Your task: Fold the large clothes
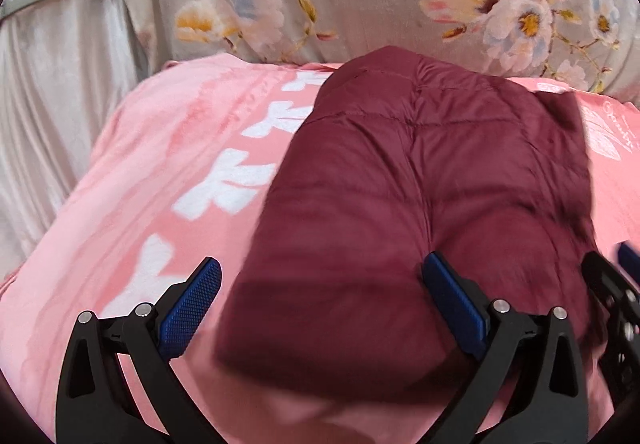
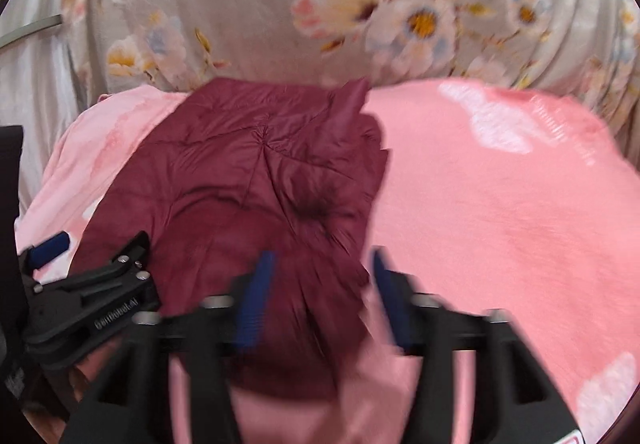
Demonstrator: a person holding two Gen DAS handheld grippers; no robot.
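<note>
The left hand-held gripper (image 1: 320, 308) stands wide open over the near edge of the jacket (image 1: 420, 204). The right hand-held gripper (image 2: 320, 296) is also apart, pads clear of the cloth as far as the blur shows. The jacket lies folded in a thick bundle on the pink blanket (image 2: 500, 204). Best now to press the bundle flat and square its edges before letting it be.

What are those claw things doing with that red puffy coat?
A person is folding a maroon puffer jacket on a pink blanket, with a gripper in each hand. The jacket lies folded into a bundle. The left gripper and the right gripper are both open above its near edge, and neither grips it.
</note>
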